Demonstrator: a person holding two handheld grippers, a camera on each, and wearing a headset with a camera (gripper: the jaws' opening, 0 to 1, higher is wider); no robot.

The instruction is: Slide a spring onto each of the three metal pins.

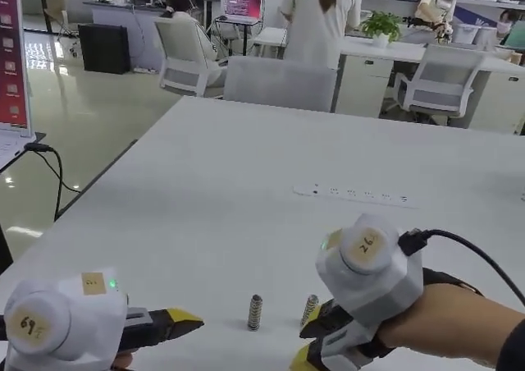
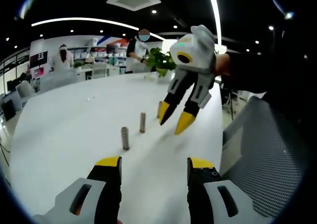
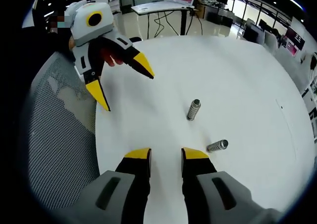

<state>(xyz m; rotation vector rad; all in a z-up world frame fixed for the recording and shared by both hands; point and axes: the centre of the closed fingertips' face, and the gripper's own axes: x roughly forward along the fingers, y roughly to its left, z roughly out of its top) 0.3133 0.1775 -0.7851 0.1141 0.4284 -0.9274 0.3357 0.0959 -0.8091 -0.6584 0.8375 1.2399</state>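
Three springs (image 2: 142, 122) stand upright in a row on the white surface (image 1: 246, 190), between the two grippers. The left gripper (image 2: 154, 162) holds its jaws wide apart and empty, pointing along the row from its near end. The right gripper (image 3: 166, 154) has its jaws parted with nothing between them, its tips angled down just beside the spring at the far end
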